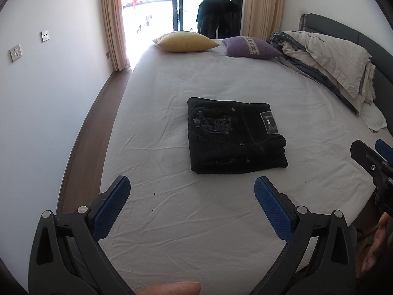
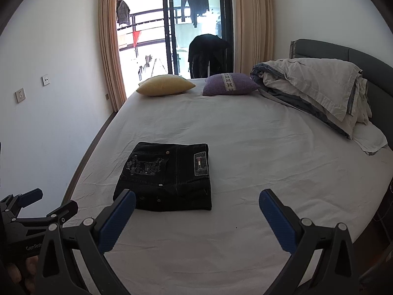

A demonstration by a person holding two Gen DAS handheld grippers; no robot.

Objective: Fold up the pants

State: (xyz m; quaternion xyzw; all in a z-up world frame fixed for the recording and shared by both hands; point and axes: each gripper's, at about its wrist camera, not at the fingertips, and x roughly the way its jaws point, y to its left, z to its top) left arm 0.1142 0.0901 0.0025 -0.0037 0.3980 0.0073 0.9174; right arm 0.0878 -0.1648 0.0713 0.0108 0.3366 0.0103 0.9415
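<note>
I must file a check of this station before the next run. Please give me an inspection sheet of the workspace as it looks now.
Surface: bed with a white sheet, lightly wrinkled.
Job's things: black pants lie folded in a compact rectangle on the sheet, label patch facing up.
Clutter: yellow pillow and purple pillow at the far edge; bundled duvet by the headboard.
Grippers: left tongs open, holding nothing, short of the pants; right tongs open, holding nothing.
Cables: nothing seen for certain.
Surroundings: wall sockets on the left wall, beige curtains, glass balcony door with clothes hanging outside.
</note>
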